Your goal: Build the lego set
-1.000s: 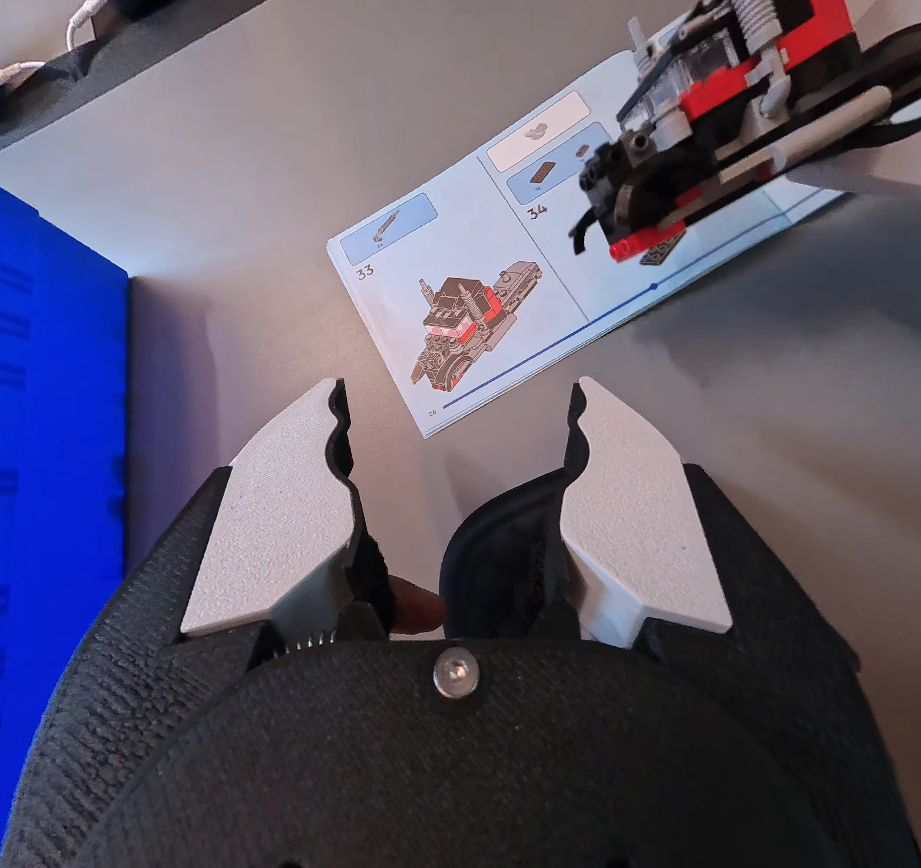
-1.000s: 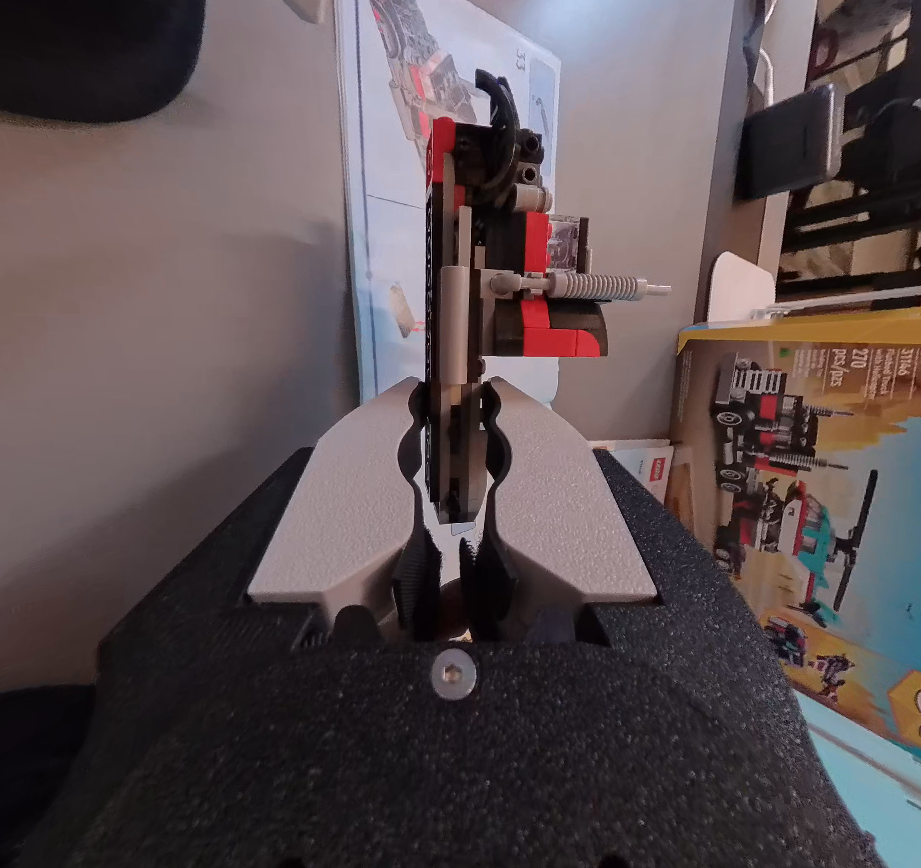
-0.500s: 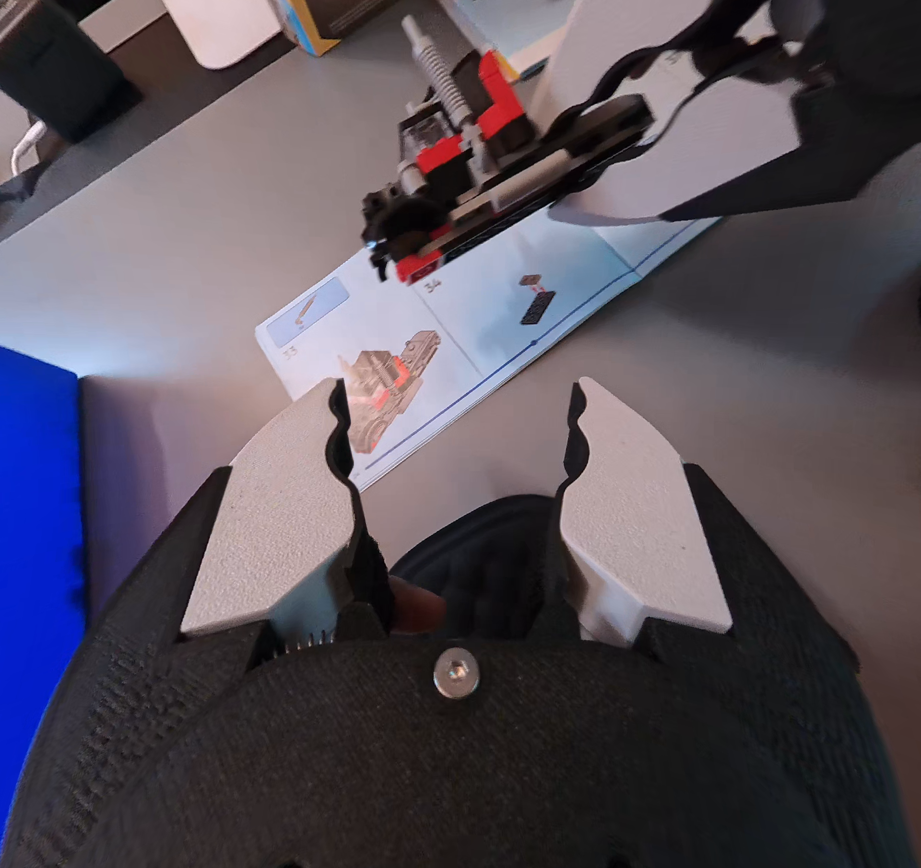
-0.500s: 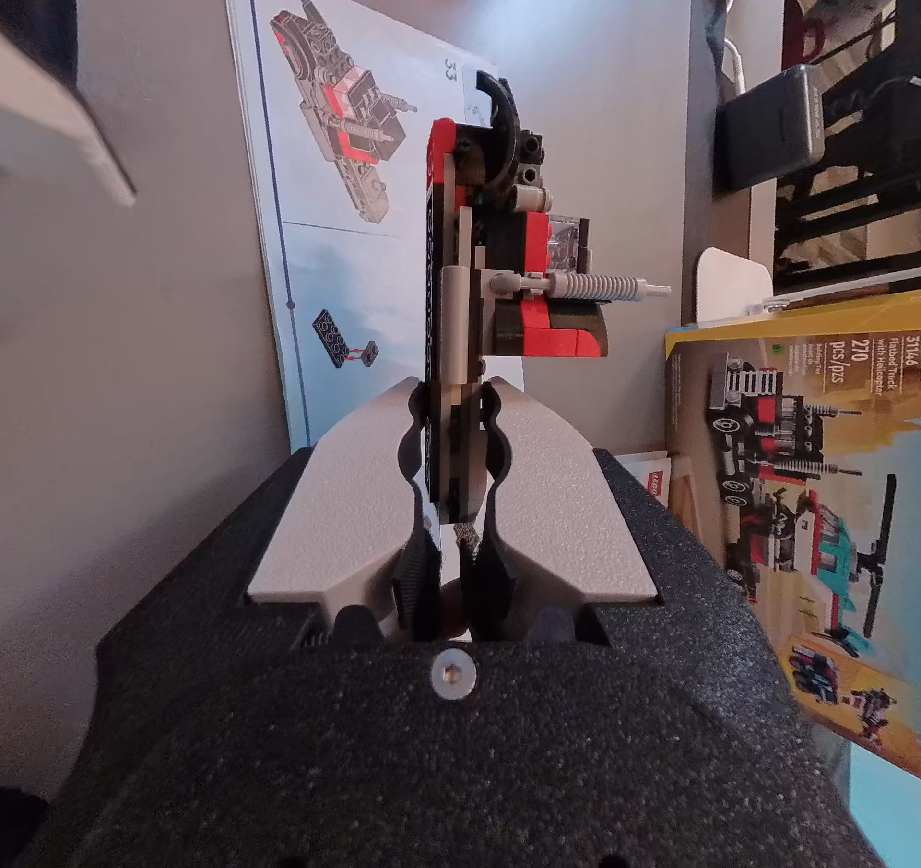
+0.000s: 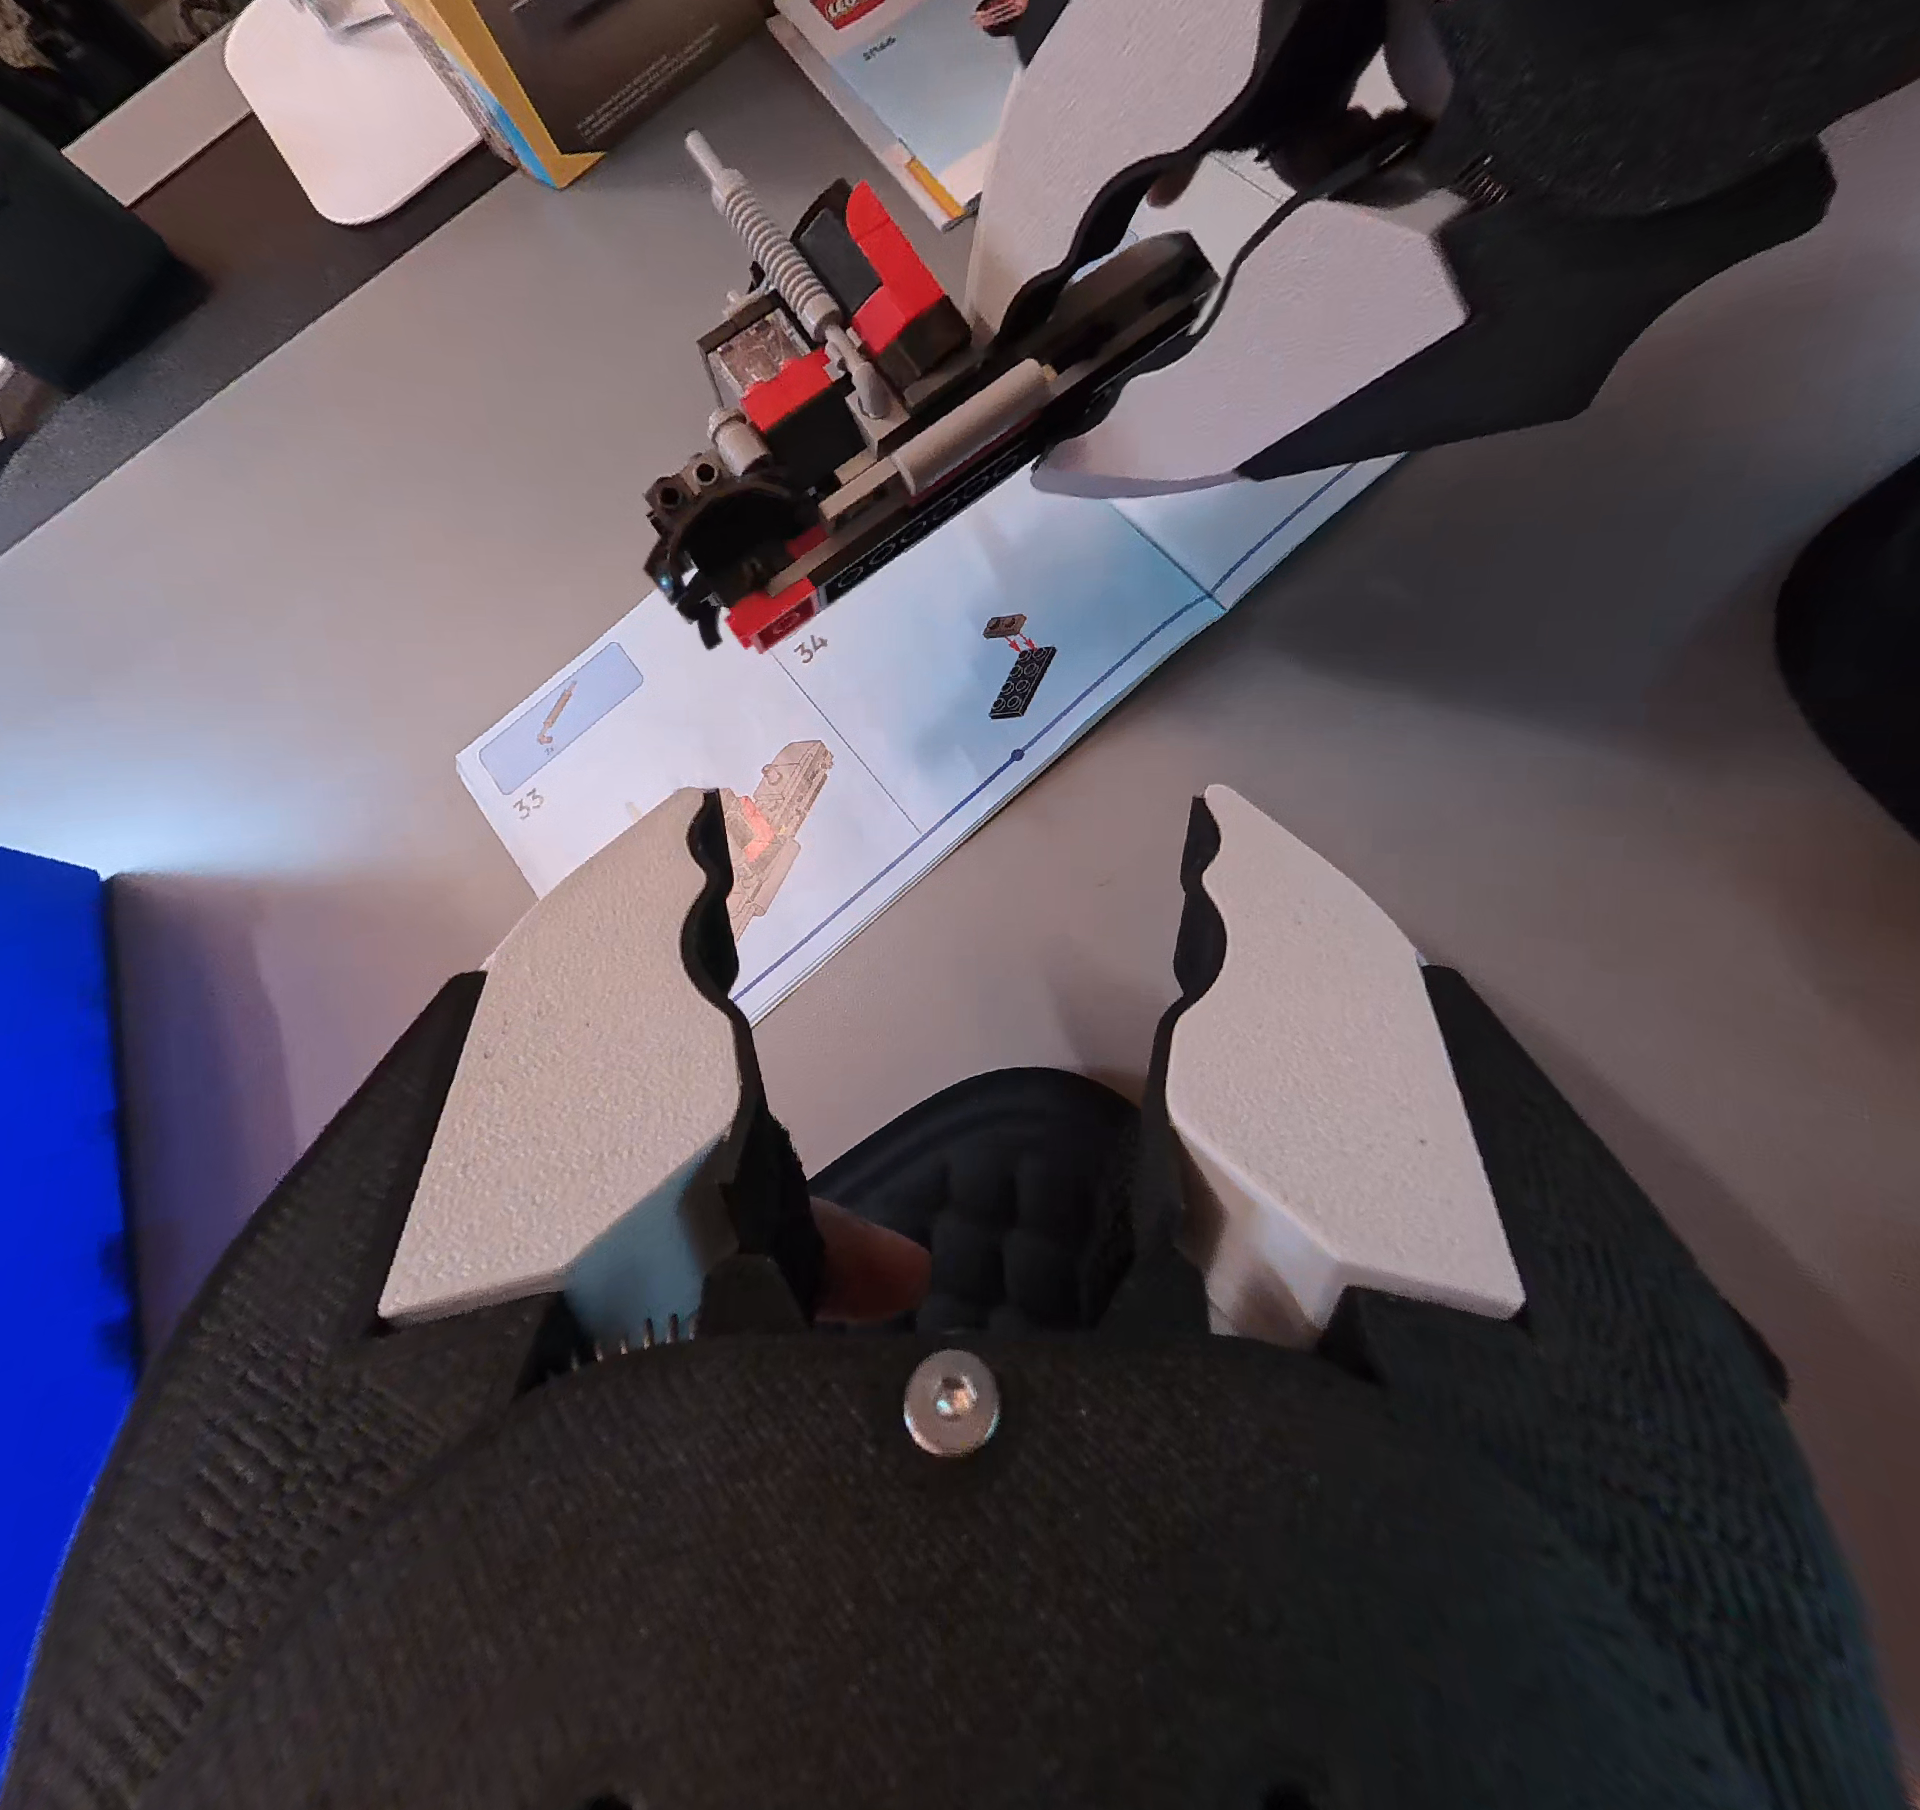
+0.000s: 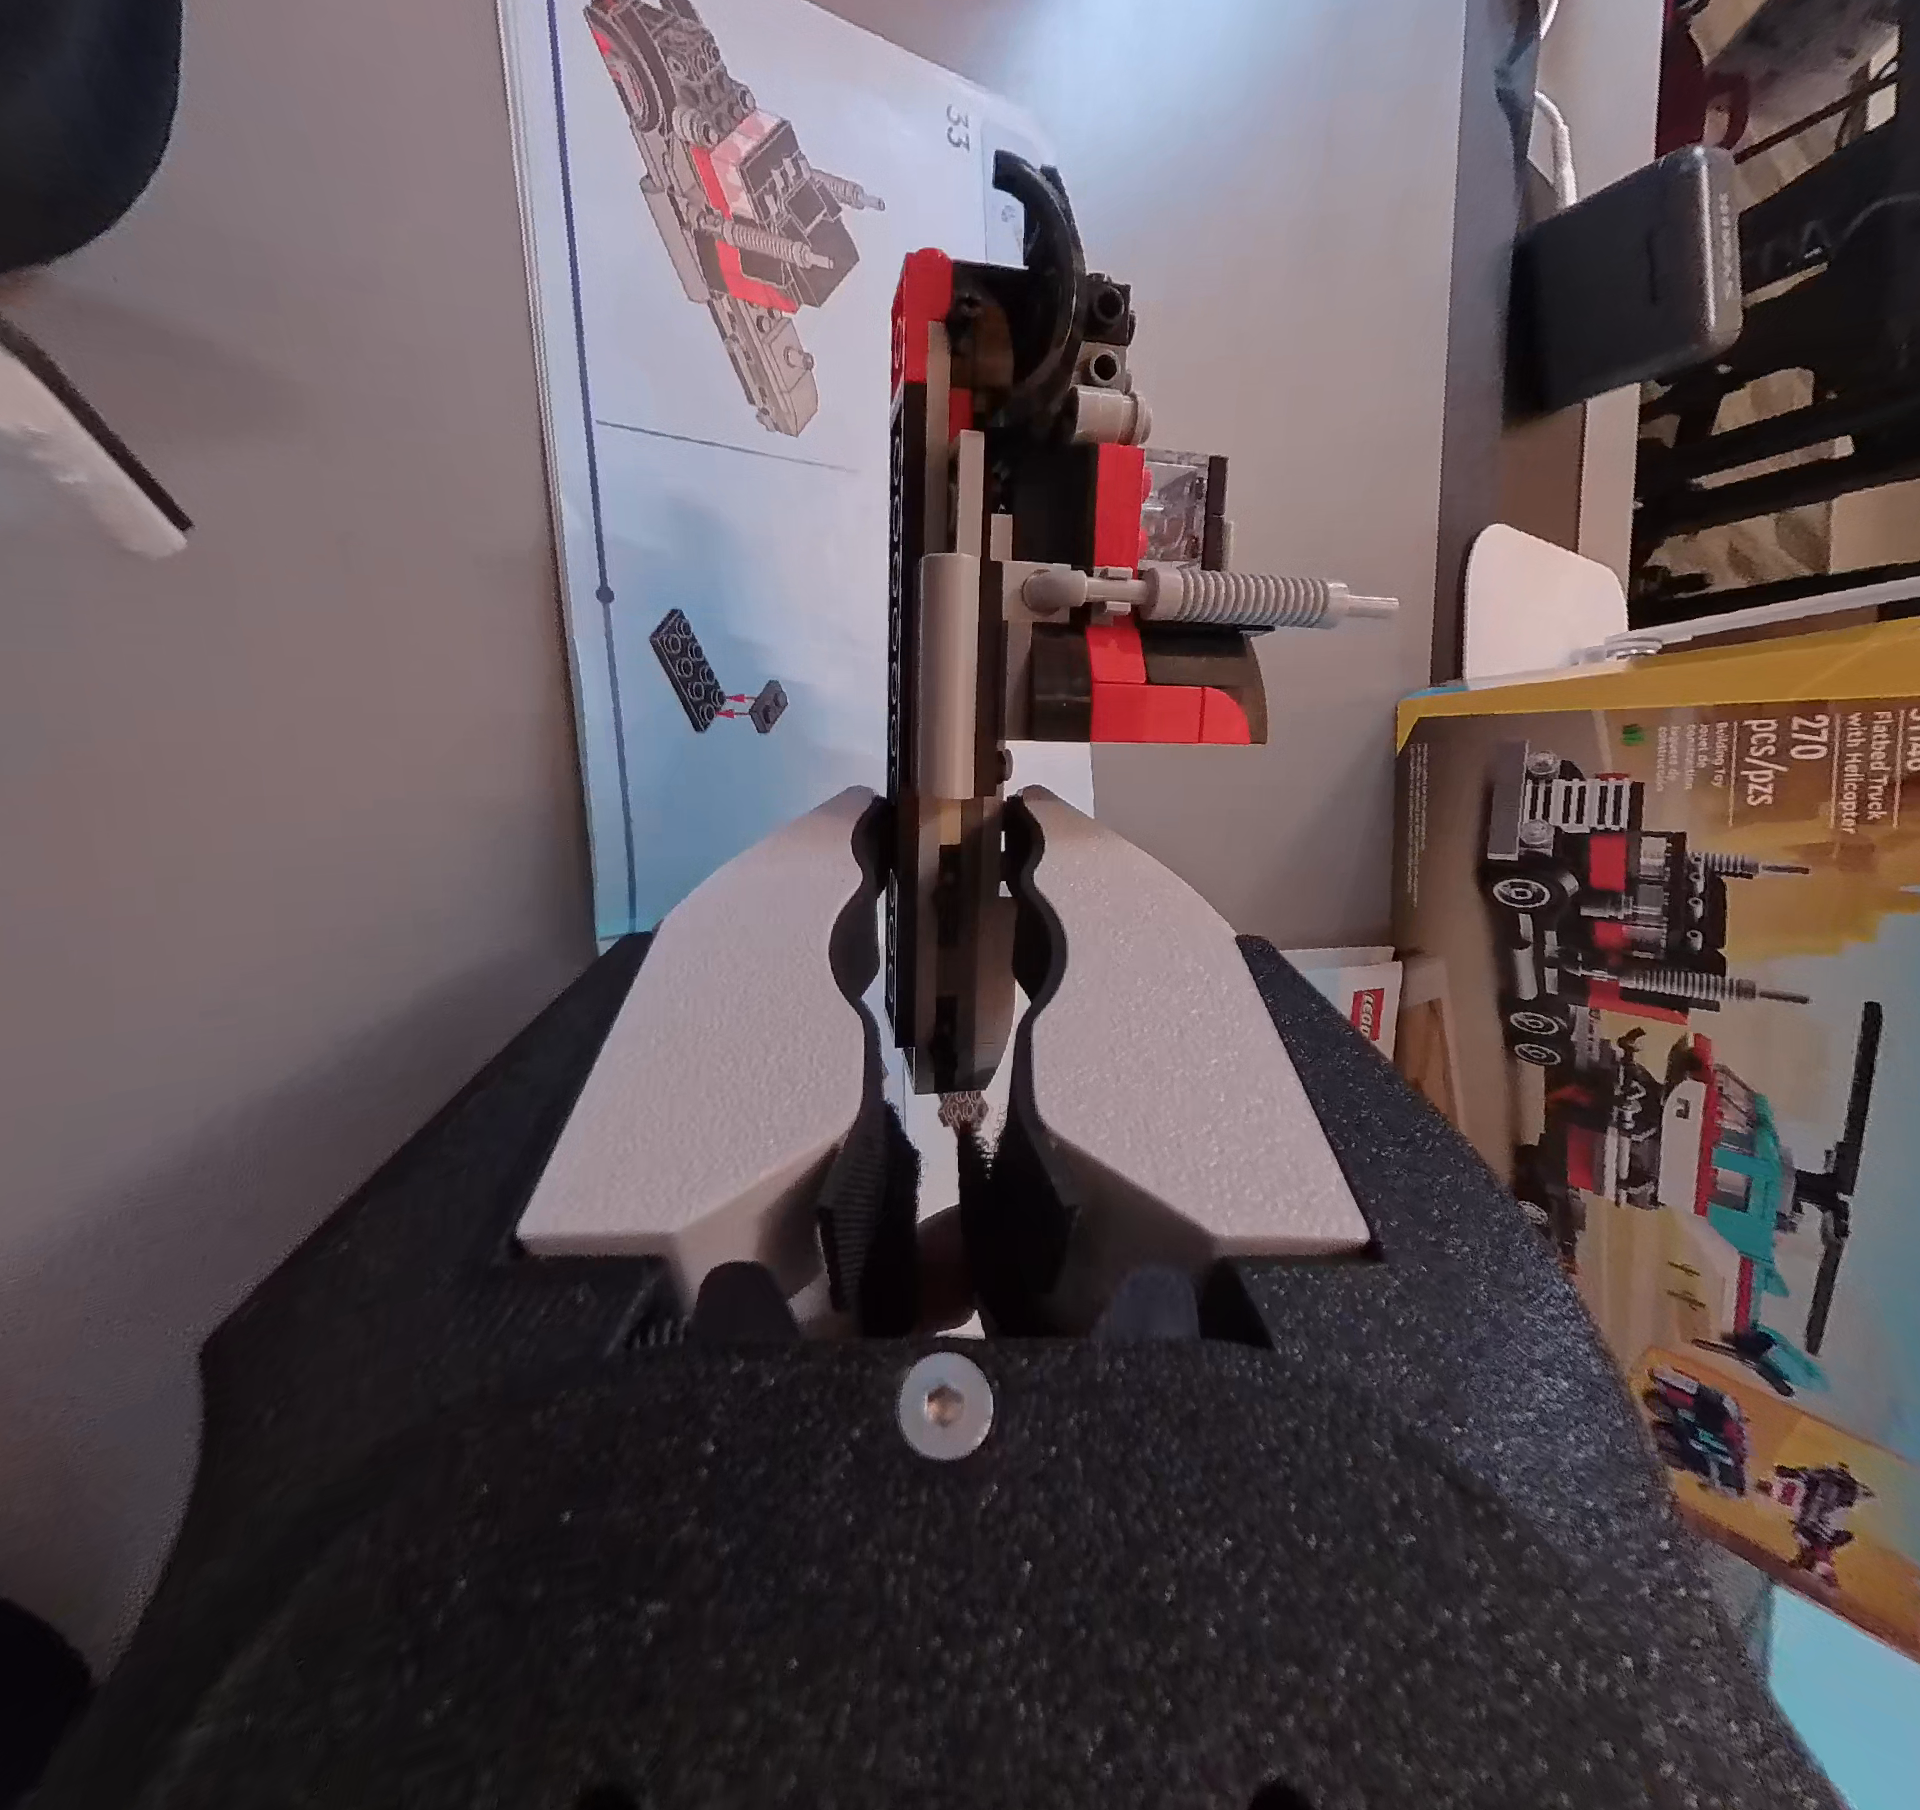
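One lego truck (image 6: 997, 607), half built, red, black, grey. Two grippers. One open booklet (image 5: 914, 721) flat on grey tabletop (image 5: 312, 534). One set box (image 6: 1662, 1033) at far edge, second closed booklet (image 5: 894, 46) beside it.

Right gripper (image 6: 940, 804): fingers clamped on truck's flat back end. Truck sticks out past fingertips, up in air above booklet.

Left gripper (image 5: 951, 804): fingers wide apart, nothing between. Truck well ahead of them, bare tabletop in between.

Blue thing (image 5: 52, 1137) at left edge.
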A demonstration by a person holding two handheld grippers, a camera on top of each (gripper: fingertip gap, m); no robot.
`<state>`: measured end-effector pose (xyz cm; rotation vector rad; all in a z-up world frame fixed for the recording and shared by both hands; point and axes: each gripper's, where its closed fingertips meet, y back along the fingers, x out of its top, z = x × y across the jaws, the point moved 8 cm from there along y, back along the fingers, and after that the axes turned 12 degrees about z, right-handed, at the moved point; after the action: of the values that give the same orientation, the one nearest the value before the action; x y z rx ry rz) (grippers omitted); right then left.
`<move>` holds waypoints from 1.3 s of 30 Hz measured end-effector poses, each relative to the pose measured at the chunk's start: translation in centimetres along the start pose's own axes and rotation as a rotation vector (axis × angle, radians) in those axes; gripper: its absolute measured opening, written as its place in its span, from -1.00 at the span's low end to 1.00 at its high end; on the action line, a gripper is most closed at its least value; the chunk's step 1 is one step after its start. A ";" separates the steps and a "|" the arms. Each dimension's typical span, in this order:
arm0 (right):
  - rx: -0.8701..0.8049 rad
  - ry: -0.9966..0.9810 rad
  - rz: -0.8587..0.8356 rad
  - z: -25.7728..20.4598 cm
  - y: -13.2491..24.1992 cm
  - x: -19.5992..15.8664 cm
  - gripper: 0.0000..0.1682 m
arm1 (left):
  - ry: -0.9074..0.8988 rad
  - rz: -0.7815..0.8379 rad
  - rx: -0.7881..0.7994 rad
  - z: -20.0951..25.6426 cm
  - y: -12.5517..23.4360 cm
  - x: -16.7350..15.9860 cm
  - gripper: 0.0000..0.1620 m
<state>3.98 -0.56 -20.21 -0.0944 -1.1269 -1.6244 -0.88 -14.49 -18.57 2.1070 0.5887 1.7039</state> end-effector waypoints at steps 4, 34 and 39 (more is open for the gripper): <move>-0.002 0.054 -0.024 0.0 0.3 -0.3 -0.74 | 0.002 0.000 0.001 -0.1 0.1 0.0 0.04; -0.436 0.580 0.034 -2.9 3.9 0.1 -0.74 | 0.429 0.325 -0.909 -5.0 -4.9 3.0 -0.28; -0.465 0.609 0.033 -2.9 4.2 0.0 -0.74 | 0.389 0.314 -0.978 -5.0 -5.5 3.4 -0.55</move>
<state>8.68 -2.37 -19.20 0.0786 -0.2763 -1.6960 -5.61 -7.95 -17.66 1.2071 -0.4614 1.9907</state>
